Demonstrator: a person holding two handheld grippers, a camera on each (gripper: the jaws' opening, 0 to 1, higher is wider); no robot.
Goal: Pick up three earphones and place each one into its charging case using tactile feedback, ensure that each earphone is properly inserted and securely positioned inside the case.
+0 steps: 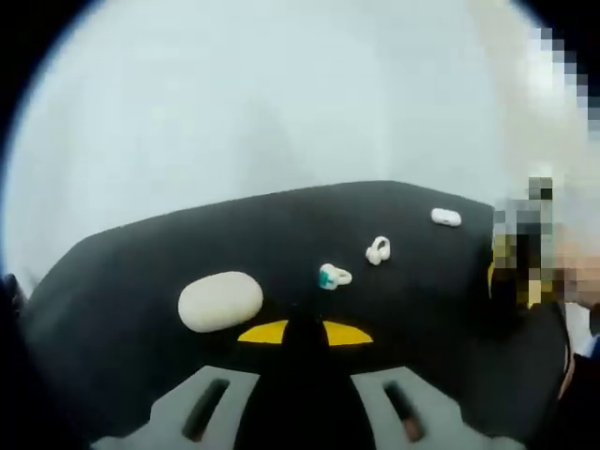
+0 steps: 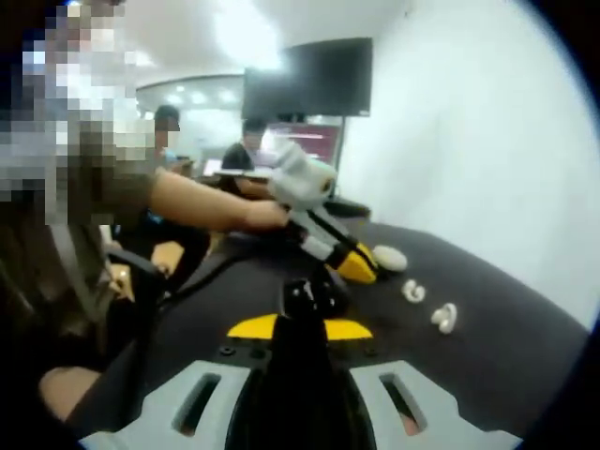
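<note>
3 earphones and a closed charging case on the black table, untouched.

Left gripper and right gripper wide, empty. Case mid-table; earphones trail toward the far edge. Probably light, stiff, slippery: pinch across each body, gently.

Both views are soft and blurred, bowed at the edges. Ceiling lights glare at upper centre; the white wall looks washed out.
</note>
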